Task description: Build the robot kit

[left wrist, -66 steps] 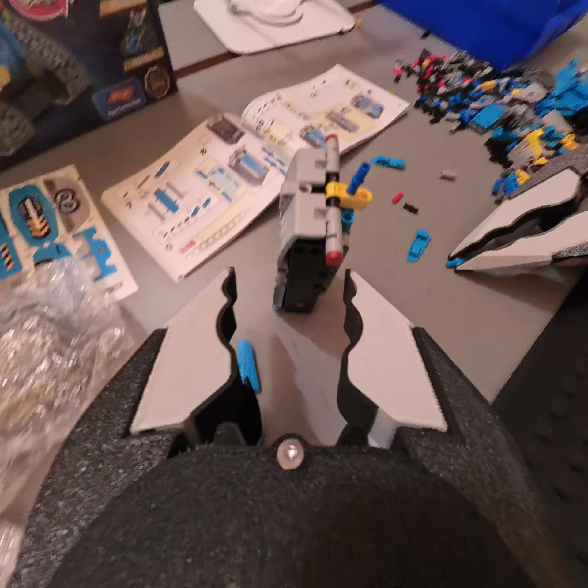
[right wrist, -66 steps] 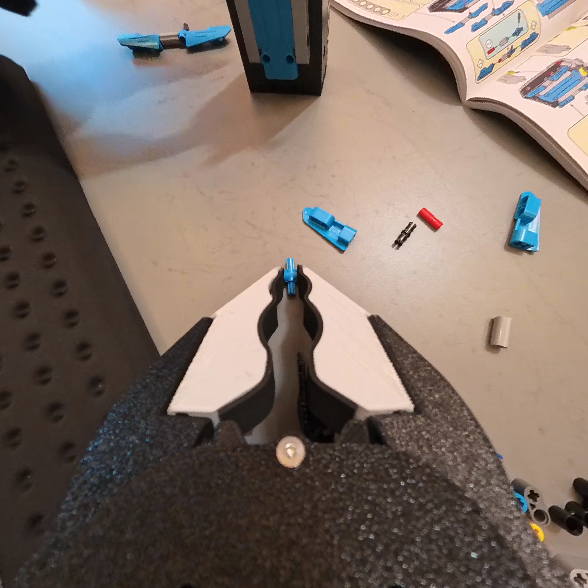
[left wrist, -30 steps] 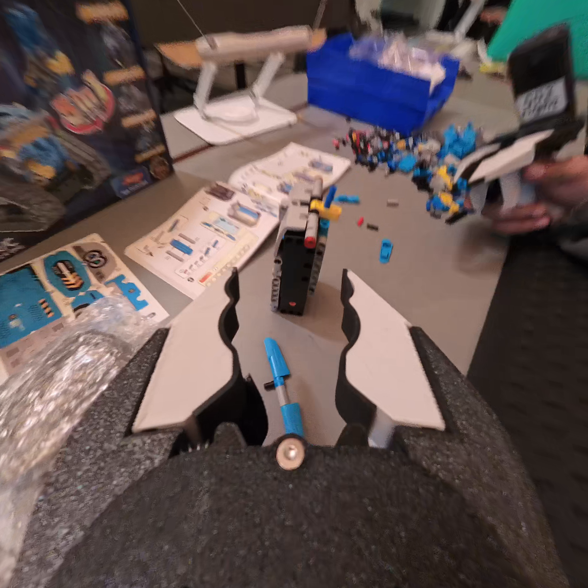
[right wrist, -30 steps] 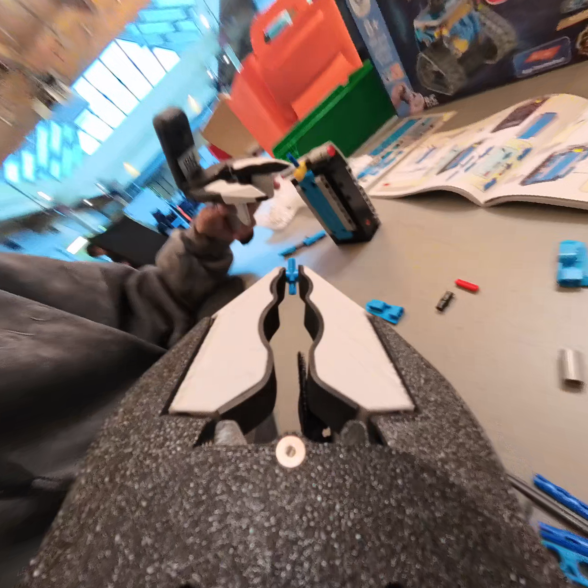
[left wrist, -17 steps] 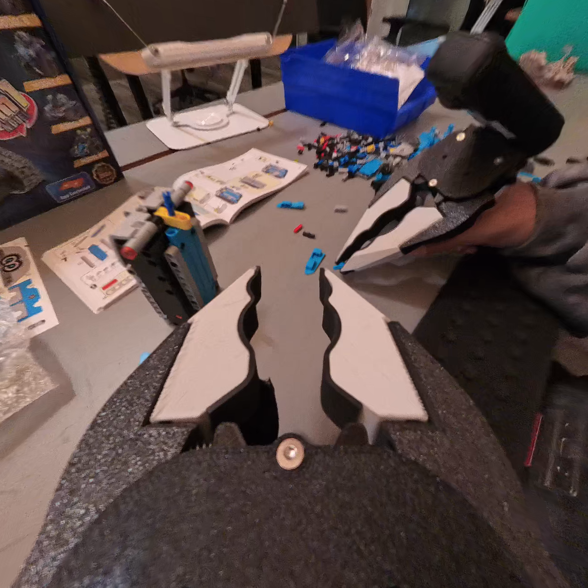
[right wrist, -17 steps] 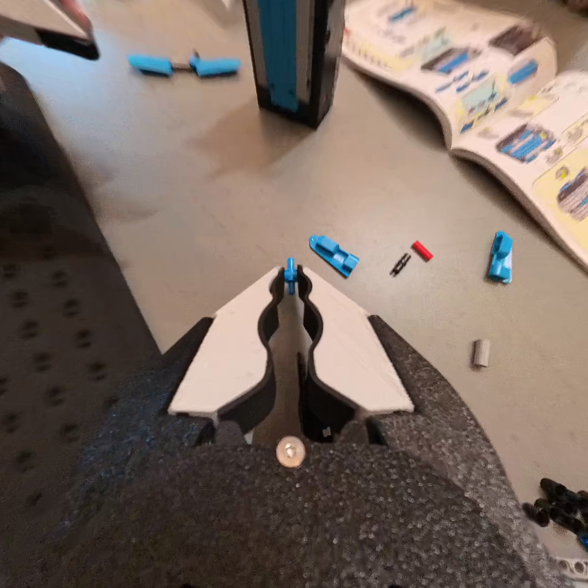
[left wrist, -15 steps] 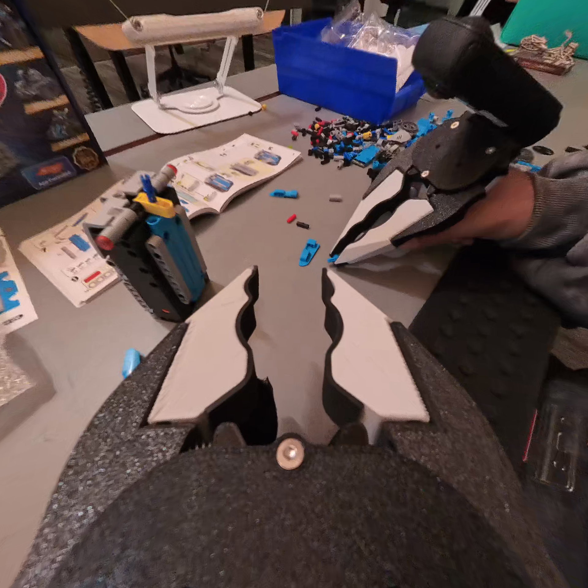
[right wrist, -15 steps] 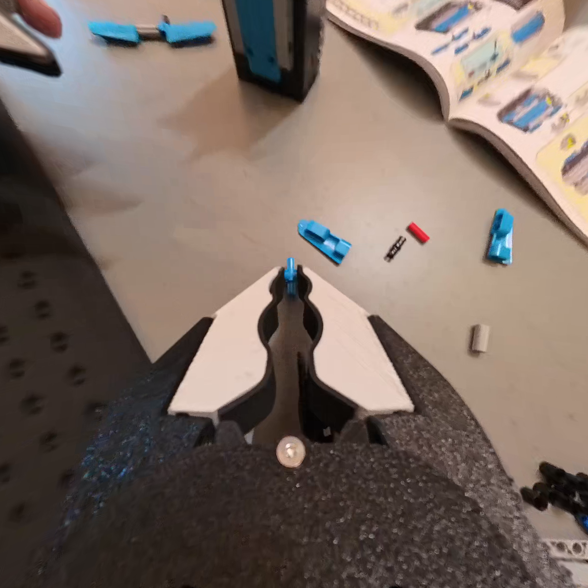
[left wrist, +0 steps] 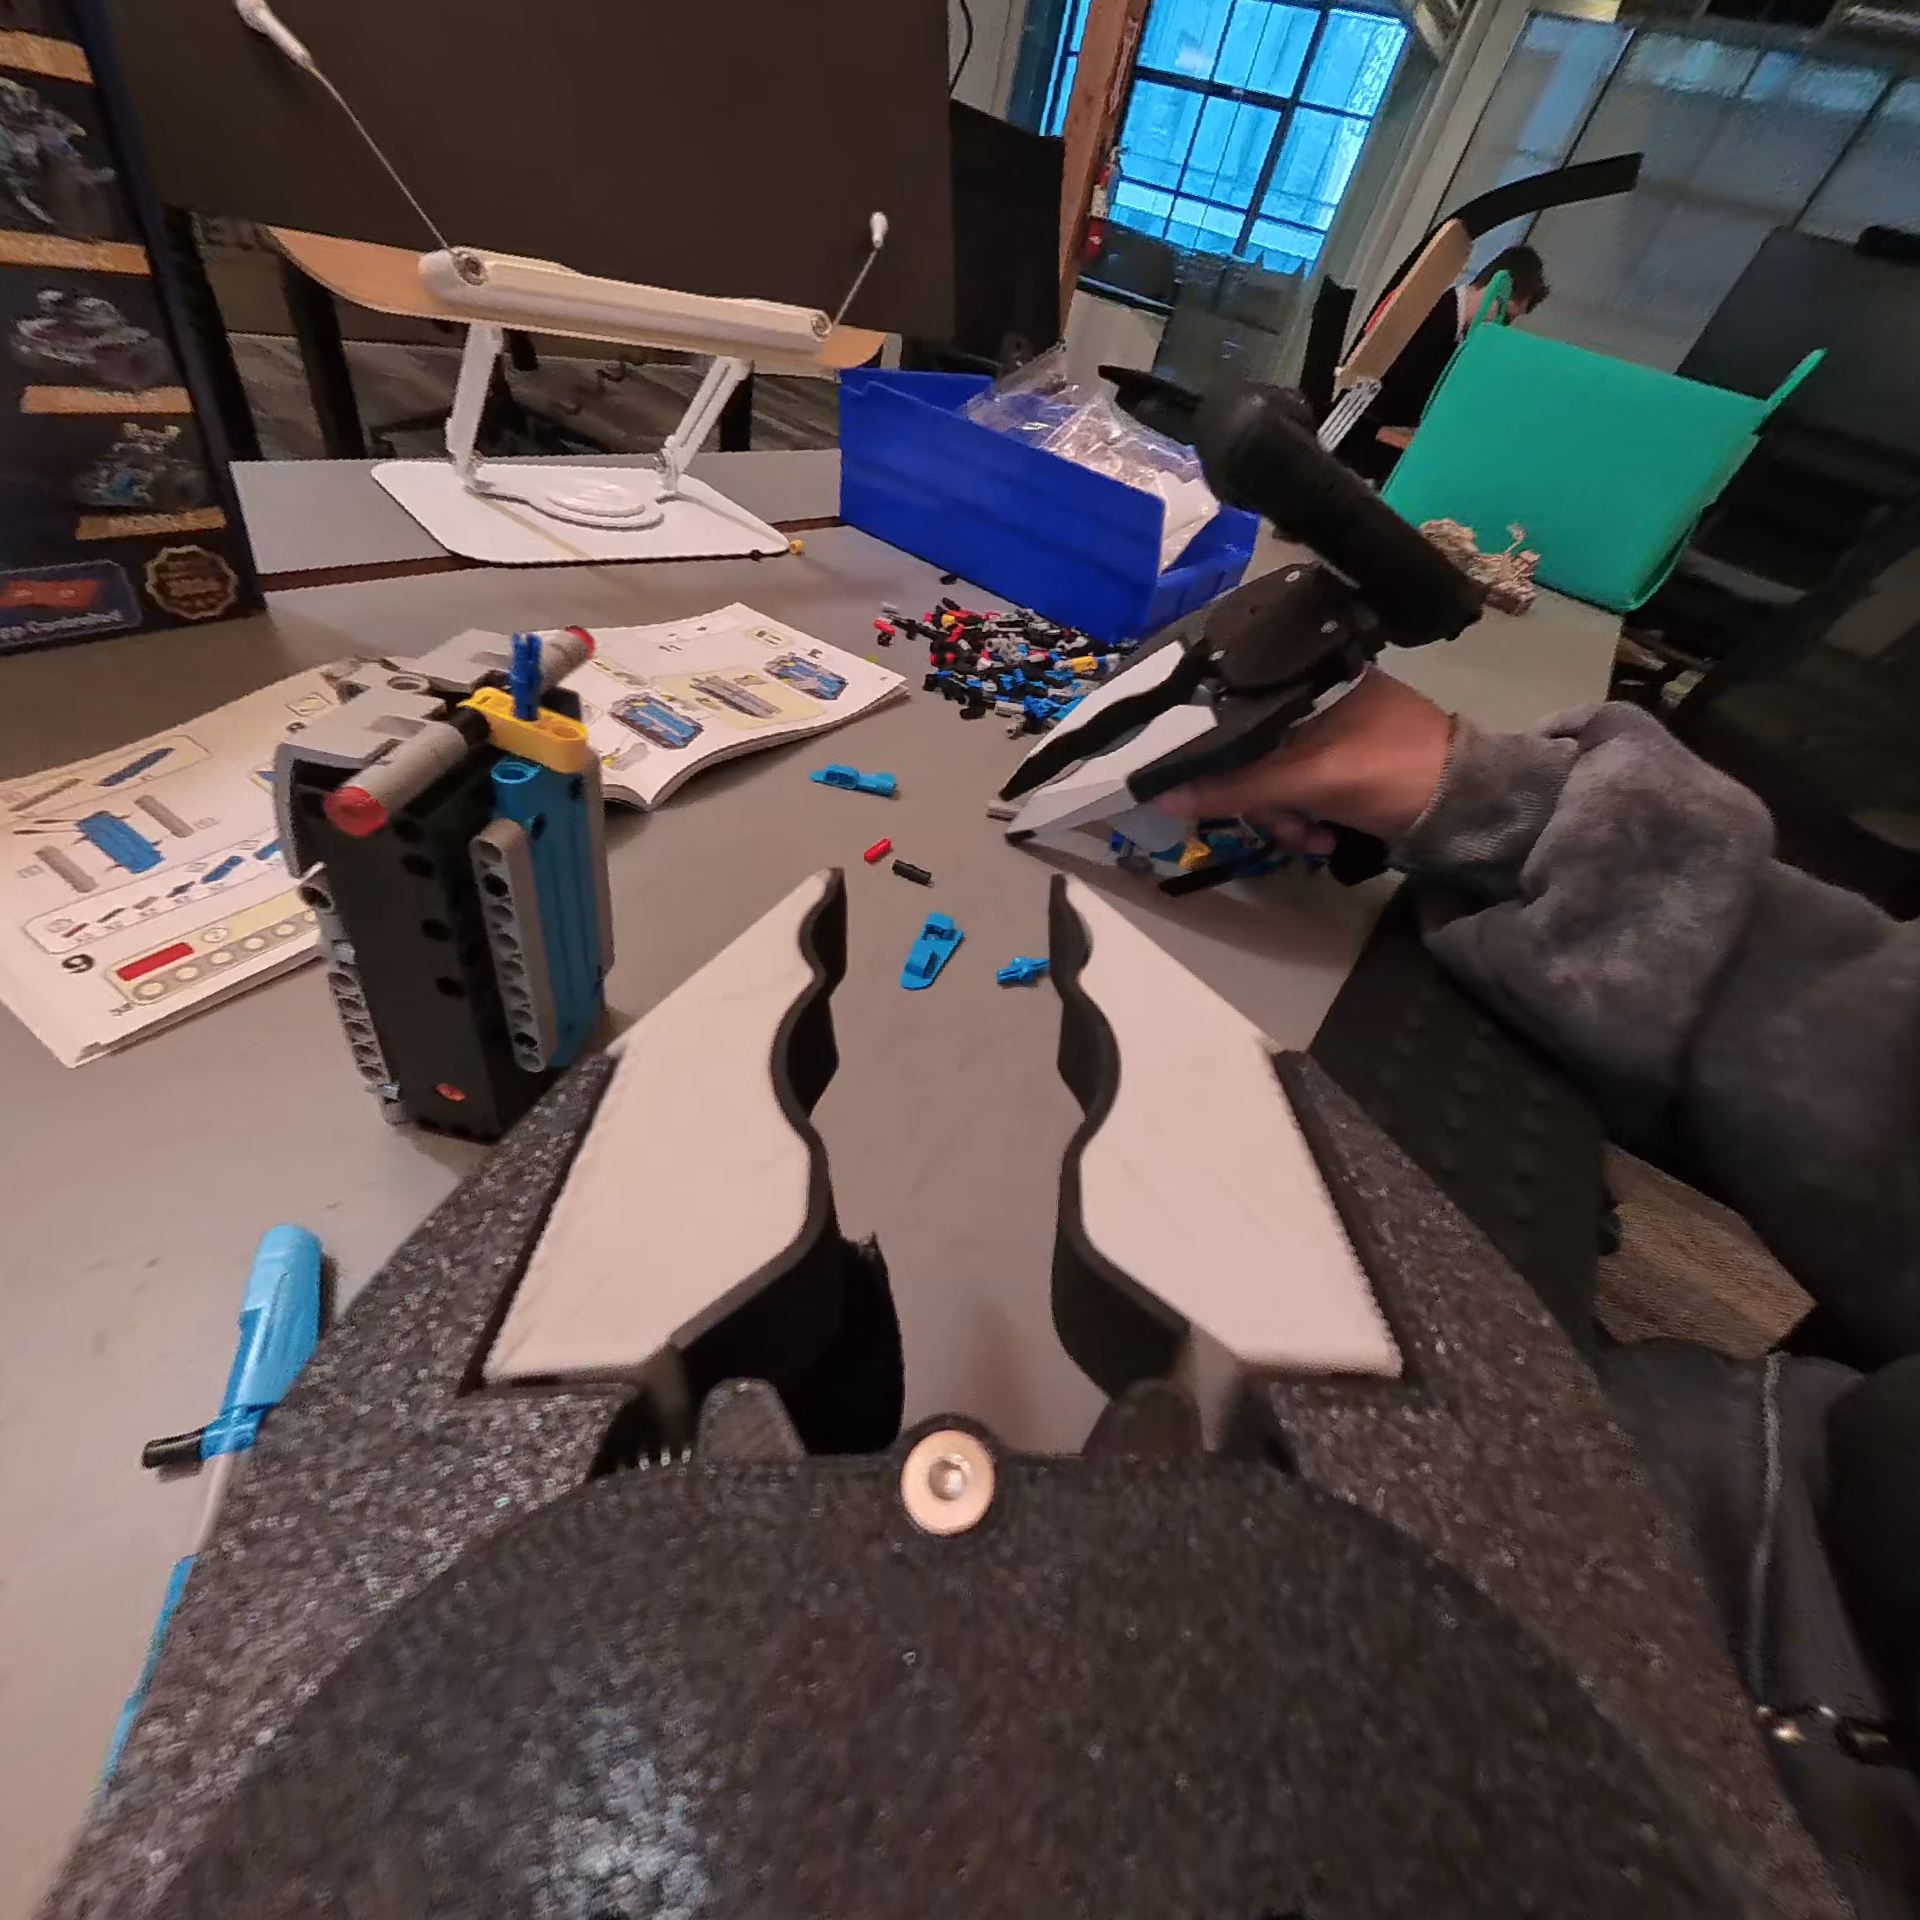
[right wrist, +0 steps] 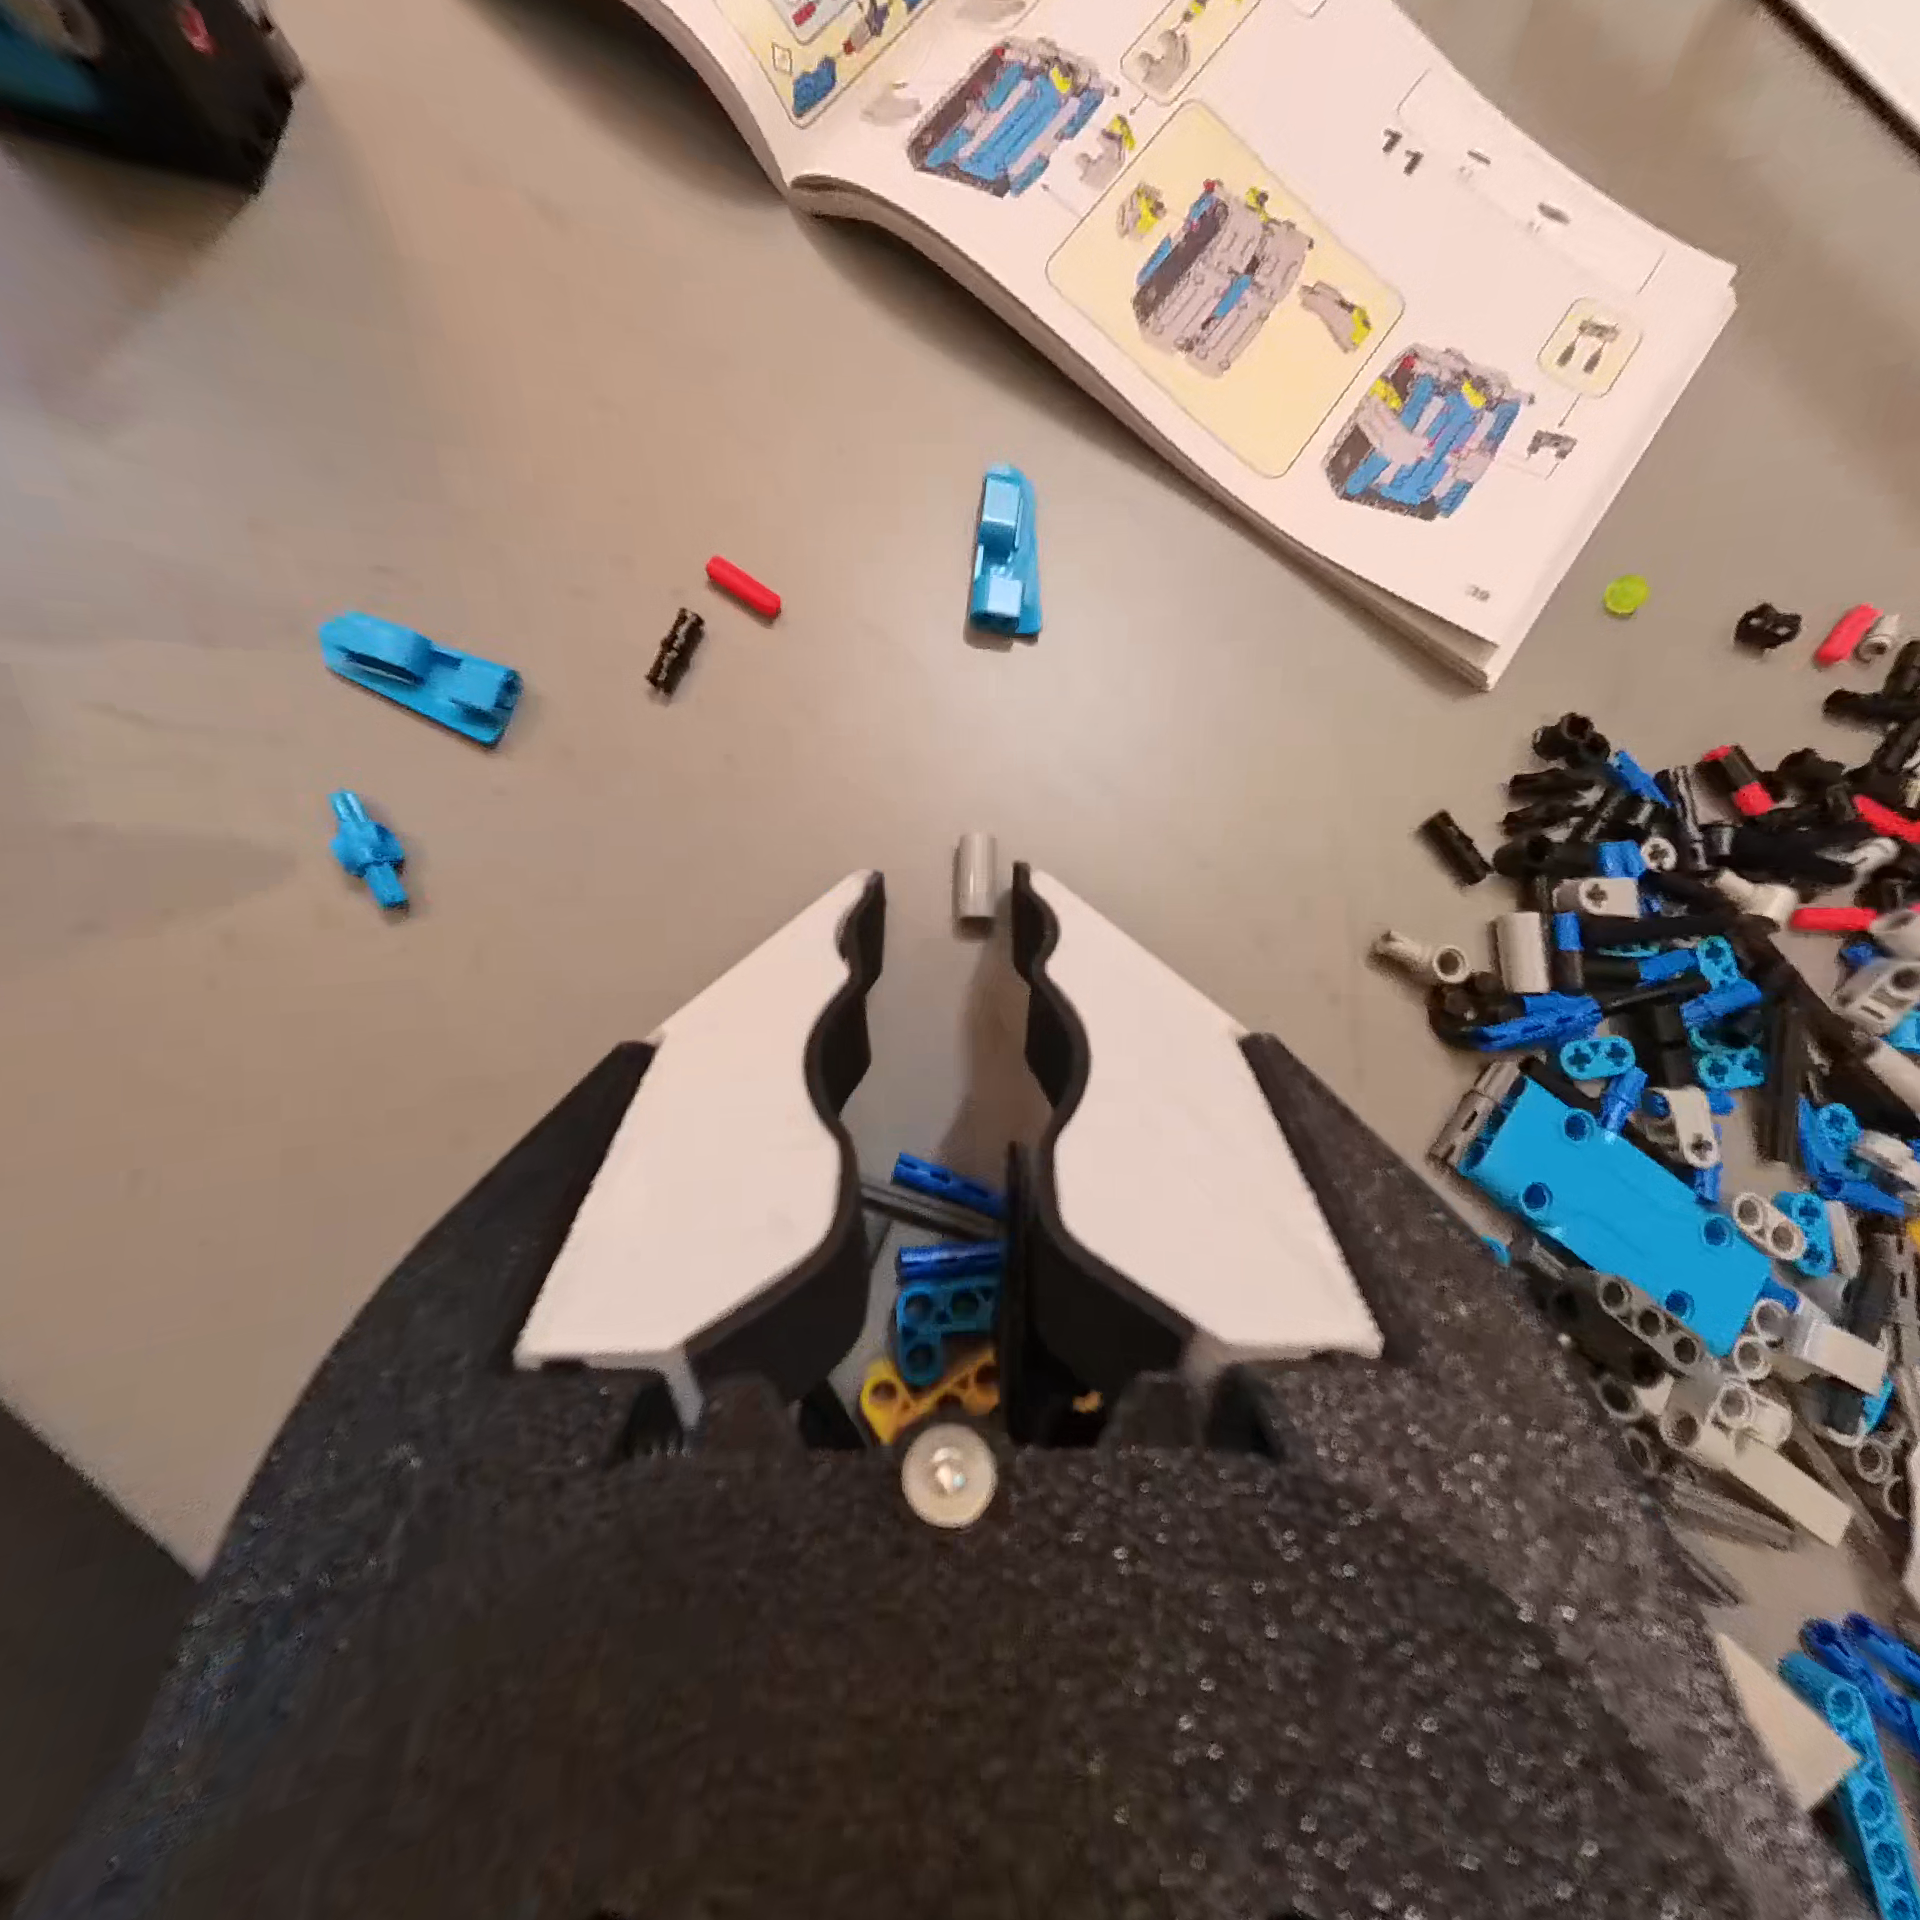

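Left tool (left wrist: 943, 904): jaws apart, nothing between them, held over bare tabletop (left wrist: 125, 1164). To its left, blue pen-like piece (left wrist: 265, 1340) lies beside the tool body; ahead-left, upright black/grey/blue block assembly (left wrist: 457, 883) w/ yellow beam and red-capped rod on top, open instruction booklet (left wrist: 717, 686) behind it. Just ahead of the tips: flat blue piece (left wrist: 930, 948), small blue pin (left wrist: 1023, 969), then red pin (left wrist: 878, 850) and black pin (left wrist: 912, 873) further on. Ahead-right, a hand holds the right tool (left wrist: 1013, 816), tips at the tabletop by a pile of loose parts (left wrist: 997, 649).

Right tool (right wrist: 948, 896): jaws partly open, gripping nothing; small grey sleeve (right wrist: 975, 875) lies on tabletop betw. the tips, contact w/ fingers can't be told. Blue pin well to its left, parts pile to its right.
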### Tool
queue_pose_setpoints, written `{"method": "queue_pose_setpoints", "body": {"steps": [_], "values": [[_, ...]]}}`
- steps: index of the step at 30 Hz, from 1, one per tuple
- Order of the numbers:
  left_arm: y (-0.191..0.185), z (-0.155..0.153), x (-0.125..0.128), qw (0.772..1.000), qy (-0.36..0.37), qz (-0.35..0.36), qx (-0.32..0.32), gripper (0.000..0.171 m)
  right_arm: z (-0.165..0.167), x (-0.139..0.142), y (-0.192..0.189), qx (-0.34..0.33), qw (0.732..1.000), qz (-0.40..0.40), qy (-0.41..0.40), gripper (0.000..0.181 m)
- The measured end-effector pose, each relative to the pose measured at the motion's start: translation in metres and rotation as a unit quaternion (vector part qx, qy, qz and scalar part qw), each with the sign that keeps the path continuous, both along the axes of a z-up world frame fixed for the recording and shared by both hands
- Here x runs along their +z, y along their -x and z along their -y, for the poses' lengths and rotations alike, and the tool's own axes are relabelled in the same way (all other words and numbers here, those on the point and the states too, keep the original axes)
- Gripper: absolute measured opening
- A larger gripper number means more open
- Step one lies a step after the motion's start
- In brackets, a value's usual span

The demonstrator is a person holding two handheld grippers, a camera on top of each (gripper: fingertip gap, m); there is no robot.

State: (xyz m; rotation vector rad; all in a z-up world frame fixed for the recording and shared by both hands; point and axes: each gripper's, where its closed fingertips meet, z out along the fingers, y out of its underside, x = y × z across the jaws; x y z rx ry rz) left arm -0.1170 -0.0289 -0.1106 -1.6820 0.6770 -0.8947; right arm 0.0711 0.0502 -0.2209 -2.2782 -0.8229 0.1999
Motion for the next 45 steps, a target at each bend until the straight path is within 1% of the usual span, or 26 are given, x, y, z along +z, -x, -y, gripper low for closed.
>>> {"method": "queue_pose_setpoints", "body": {"steps": [3, 6, 7, 8, 9, 10, 11, 12, 13, 14, 15, 16, 18, 20, 21, 23, 25, 29, 31, 32, 34, 35, 37, 40, 45], "values": [[-0.002, 0.003, 0.002, 1.000, 0.000, 0.007, -0.013, 0.038, -0.001, -0.001, 0.004, -0.003, 1.000, -0.017, 0.008, 0.007], [-0.003, 0.004, 0.002, 1.000, -0.014, -0.005, -0.007, 0.038, 0.001, 0.001, 0.005, -0.009, 0.999, -0.039, 0.023, 0.007], [-0.004, 0.004, 0.002, 1.000, -0.021, -0.012, -0.003, 0.038, 0.002, 0.011, 0.015, 0.002, 0.997, -0.073, 0.016, 0.007], [-0.005, 0.005, 0.002, 0.999, -0.031, -0.018, 0.001, 0.038, 0.008, 0.030, 0.035, 0.019, 0.989, -0.148, 0.016, 0.007], [-0.007, 0.005, 0.004, 0.999, -0.042, -0.024, 0.005, 0.038, 0.016, 0.055, 0.058, 0.039, 0.967, -0.249, 0.023, 0.007], [-0.010, 0.007, 0.006, 0.998, -0.056, -0.029, 0.009, 0.038, 0.028, 0.085, 0.083, 0.066, 0.931, -0.358, 0.037, 0.007], [-0.013, 0.008, 0.008, 0.997, -0.073, -0.034, 0.012, 0.038, 0.042, 0.110, 0.104, 0.103, 0.887, -0.447, 0.055, 0.007], [-0.015, 0.010, 0.011, 0.995, -0.092, -0.038, 0.021, 0.037, 0.055, 0.126, 0.120, 0.129, 0.853, -0.501, 0.071, 0.006], [-0.015, 0.011, 0.015, 0.992, -0.113, -0.041, 0.033, 0.025, 0.063, 0.131, 0.132, 0.140, 0.836, -0.525, 0.078, 0.007], [-0.015, 0.013, 0.019, 0.990, -0.133, -0.038, 0.042, 0.012, 0.069, 0.130, 0.142, 0.150, 0.831, -0.529, 0.083, 0.007], [-0.015, 0.015, 0.023, 0.987, -0.149, -0.035, 0.048, 0.004, 0.075, 0.128, 0.150, 0.161, 0.827, -0.531, 0.087, 0.007], [-0.013, 0.015, 0.026, 0.985, -0.158, -0.033, 0.057, 0.000, 0.080, 0.129, 0.155, 0.169, 0.820, -0.540, 0.090, 0.007], [-0.013, 0.014, 0.025, 0.985, -0.159, -0.035, 0.061, 0.000, 0.089, 0.132, 0.160, 0.183, 0.793, -0.571, 0.106, 0.006], [-0.014, 0.013, 0.023, 0.985, -0.155, -0.038, 0.059, 0.000, 0.092, 0.133, 0.162, 0.183, 0.778, -0.589, 0.116, 0.006], [-0.015, 0.013, 0.024, 0.985, -0.156, -0.036, 0.058, 0.000, 0.094, 0.131, 0.164, 0.185, 0.781, -0.585, 0.118, 0.006], [-0.018, 0.015, 0.024, 0.985, -0.159, -0.036, 0.049, 0.000, 0.097, 0.128, 0.169, 0.191, 0.796, -0.564, 0.107, 0.006], [-0.019, 0.014, 0.022, 0.985, -0.161, -0.045, 0.052, 0.000, 0.099, 0.125, 0.172, 0.194, 0.804, -0.552, 0.103, 0.007], [-0.020, 0.013, 0.021, 0.983, -0.165, -0.054, 0.057, 0.000, 0.100, 0.121, 0.174, 0.196, 0.804, -0.550, 0.116, 0.007], [-0.013, 0.011, 0.028, 0.979, -0.182, -0.042, 0.079, 0.000, 0.098, 0.122, 0.172, 0.191, 0.808, -0.547, 0.104, 0.007], [-0.010, 0.011, 0.030, 0.979, -0.184, -0.035, 0.082, 0.000, 0.097, 0.124, 0.170, 0.189, 0.806, -0.551, 0.101, 0.006], [-0.012, 0.010, 0.024, 0.984, -0.160, -0.036, 0.067, 0.000, 0.098, 0.126, 0.169, 0.192, 0.796, -0.563, 0.109, 0.007], [-0.014, 0.009, 0.021, 0.985, -0.153, -0.040, 0.062, 0.000, 0.098, 0.126, 0.170, 0.193, 0.797, -0.562, 0.109, 0.007], [-0.018, 0.010, 0.019, 0.985, -0.155, -0.050, 0.055, 0.000, 0.102, 0.129, 0.171, 0.204, 0.795, -0.561, 0.103, 0.007], [-0.022, 0.012, 0.015, 0.983, -0.164, -0.069, 0.053, 0.000, 0.103, 0.125, 0.174, 0.205, 0.804, -0.549, 0.101, 0.007], [-0.022, 0.012, 0.015, 0.981, -0.169, -0.074, 0.055, 0.000, 0.104, 0.125, 0.174, 0.206, 0.799, -0.554, 0.110, 0.007]]}}
